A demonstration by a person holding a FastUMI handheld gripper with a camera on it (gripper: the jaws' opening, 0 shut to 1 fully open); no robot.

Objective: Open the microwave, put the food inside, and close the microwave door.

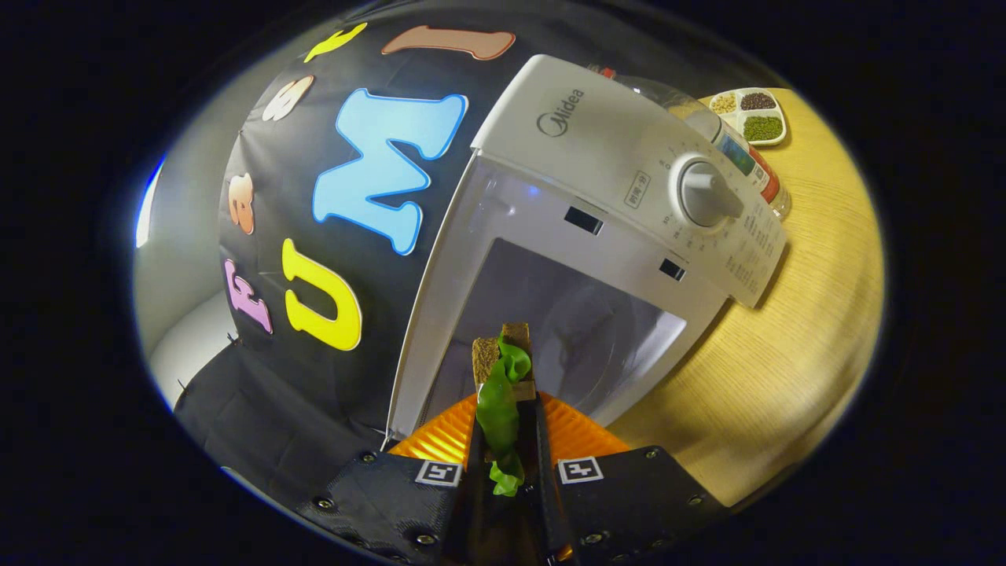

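Note:
A white microwave (629, 157) stands on the wooden table, tilted in the view, its door swung out of sight and its pale cavity (566, 322) exposed. My gripper (507, 393) is shut on a sandwich (500, 369) of brown bread with green lettuce hanging out between the slices. Both fingers press on the sandwich from either side. The sandwich's front end sits at the mouth of the cavity, just ahead of the fingers. The control panel with its round dial (706, 192) lies to the right of the opening.
The light wooden table (786, 346) runs to the right of the microwave. A clear bottle (739, 149) lies behind the control panel. Beyond it stands a white divided dish (748, 114) of grains and beans. Black booth cloth hangs left of the microwave.

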